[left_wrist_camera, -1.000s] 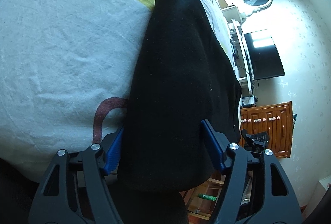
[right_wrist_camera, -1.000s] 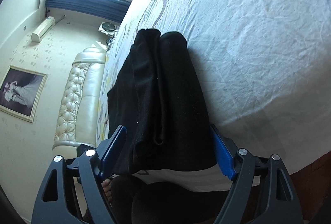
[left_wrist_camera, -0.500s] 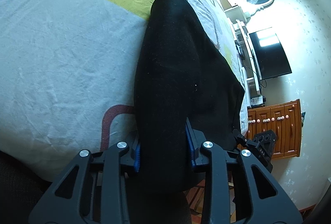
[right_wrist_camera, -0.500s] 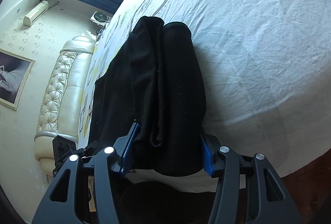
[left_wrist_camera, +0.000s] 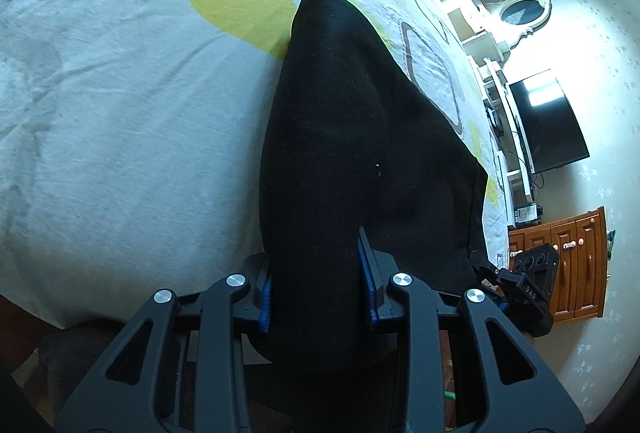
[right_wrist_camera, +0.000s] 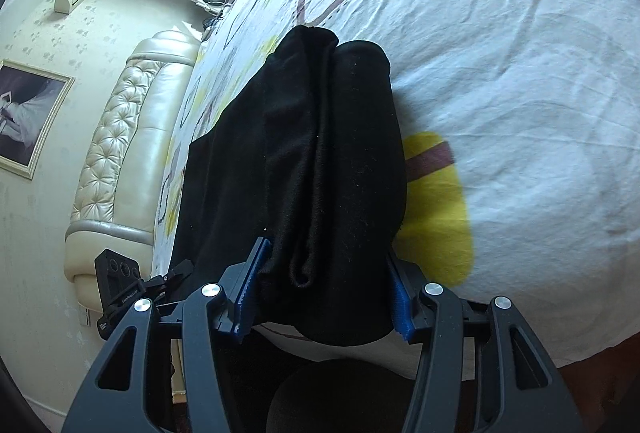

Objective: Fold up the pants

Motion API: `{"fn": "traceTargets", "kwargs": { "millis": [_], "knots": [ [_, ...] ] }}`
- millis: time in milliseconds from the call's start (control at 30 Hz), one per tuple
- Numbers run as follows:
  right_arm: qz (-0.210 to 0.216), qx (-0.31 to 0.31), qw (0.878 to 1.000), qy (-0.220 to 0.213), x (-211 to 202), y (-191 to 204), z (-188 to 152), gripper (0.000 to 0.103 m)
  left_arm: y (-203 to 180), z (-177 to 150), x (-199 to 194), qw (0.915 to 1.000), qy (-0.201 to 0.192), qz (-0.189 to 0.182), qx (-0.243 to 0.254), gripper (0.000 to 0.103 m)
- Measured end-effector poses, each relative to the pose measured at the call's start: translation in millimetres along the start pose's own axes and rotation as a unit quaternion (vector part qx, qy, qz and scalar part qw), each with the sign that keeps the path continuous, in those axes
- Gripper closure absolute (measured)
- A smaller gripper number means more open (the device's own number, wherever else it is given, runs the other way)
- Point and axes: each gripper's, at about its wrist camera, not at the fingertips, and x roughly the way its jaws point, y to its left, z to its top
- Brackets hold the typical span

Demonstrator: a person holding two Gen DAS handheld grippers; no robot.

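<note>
Pants (left_wrist_camera: 360,137): black, lengthwise on the bed (left_wrist_camera: 120,113), near end in both my claws.
Left claw (left_wrist_camera: 318,285): just closed, clenched on the pants' edge.
Right claw (right_wrist_camera: 324,293): just closed, clenched on the bunched folds.
Room: bare sheet to both sides; headboard (right_wrist_camera: 116,153) near the bed edge.

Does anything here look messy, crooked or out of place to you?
Nothing looks damaged or spilled. The black pants lie on the patterned bedsheet, with the left gripper and the right gripper each clamped on a bunched end. In the right view the cloth is gathered in uneven pleats, and the sheet is wrinkled.
</note>
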Motion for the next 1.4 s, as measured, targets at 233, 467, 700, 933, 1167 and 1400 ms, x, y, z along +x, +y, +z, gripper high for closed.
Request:
{"fn": "traceTargets", "kwargs": {
  "millis": [233,467,700,933,1167,1400],
  "knots": [
    [0.002,-0.018,1.000,0.026,31,27,0,0.049,23,6,-22,0.9996,-0.016,0.019,-0.011,0.071],
    [0.005,-0.030,0.999,0.043,53,48,-5,0.049,41,11,-37,0.9991,-0.025,0.028,-0.022,0.071],
    [0.012,-0.024,0.999,0.045,53,44,-7,0.049,48,11,-36,0.9990,-0.023,0.025,-0.031,0.068],
    [0.031,-0.005,0.999,0.032,36,28,-5,0.038,81,12,-50,0.9974,-0.016,-0.018,-0.068,0.043],
    [0.053,0.024,0.998,-0.009,21,4,25,0.027,92,37,-47,0.9991,-0.027,-0.024,-0.023,0.033],
    [0.090,0.040,0.995,-0.022,47,9,63,0.025,86,77,-15,0.9980,-0.027,-0.056,-0.012,0.028]
  ]
}}
